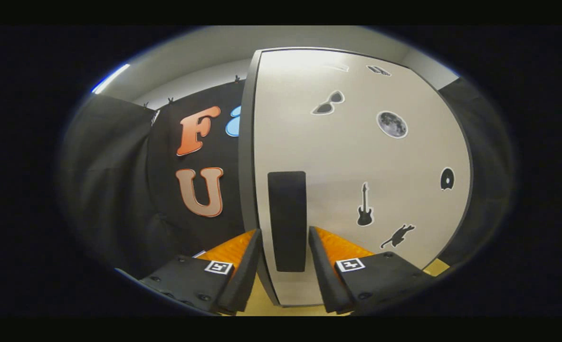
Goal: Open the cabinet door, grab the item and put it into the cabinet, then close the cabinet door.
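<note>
**Tongs Straddling the Cabinet Door Handle**

The cabinet door [357, 156] stands upright directly ahead of the tongs [285, 247], a pale panel with a dark rim. Its left vertical edge [248, 156] faces the booth's wall; its right edge curves away toward dark cloth. The door appears closed, though the seam is not clearly visible.

The handle [287, 221], a dark vertical bar, sits near the door's left edge in the lower half. It lies between the two fingers of the tongs. The tongs are released: a gap shows on each side of the handle, and neither finger presses on it.

Small stickers mark the panel to the right of the handle: sunglasses [328, 103], a moon [392, 124], a guitar [365, 205], a cat [397, 236] and a disc [447, 178].

Open room lies left of the door edge, before the wall. A tan surface [261, 304] shows below the door and fingers.
</note>
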`<state>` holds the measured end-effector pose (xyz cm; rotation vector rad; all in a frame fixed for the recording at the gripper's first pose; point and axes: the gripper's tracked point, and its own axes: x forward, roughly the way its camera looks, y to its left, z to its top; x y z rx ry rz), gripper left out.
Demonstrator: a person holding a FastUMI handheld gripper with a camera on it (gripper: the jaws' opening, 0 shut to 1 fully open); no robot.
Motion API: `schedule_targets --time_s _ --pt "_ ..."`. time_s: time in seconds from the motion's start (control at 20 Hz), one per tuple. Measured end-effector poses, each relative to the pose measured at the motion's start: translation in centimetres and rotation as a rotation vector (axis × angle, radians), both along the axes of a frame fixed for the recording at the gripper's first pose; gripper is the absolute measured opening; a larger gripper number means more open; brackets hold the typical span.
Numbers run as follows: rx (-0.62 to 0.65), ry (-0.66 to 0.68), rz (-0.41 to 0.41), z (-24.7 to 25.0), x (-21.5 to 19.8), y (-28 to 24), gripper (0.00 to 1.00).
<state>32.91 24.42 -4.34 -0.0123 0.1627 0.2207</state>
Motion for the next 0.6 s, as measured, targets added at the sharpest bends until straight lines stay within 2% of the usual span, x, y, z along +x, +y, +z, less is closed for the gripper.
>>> schedule_targets --time_s 0.05,0.25,0.45,0.6 --pt "0.028 -0.032 -0.003 0.6 0.5 -0.1 0.53" --pt "0.059 0.01 0.037 0.0 0.4 0.1 0.33" --pt "0.036 0.03 0.058 0.2 -1.5 -0.1 0.27" --pt "0.057 0.043 0.116 0.8 -5.9 -1.4 0.27"
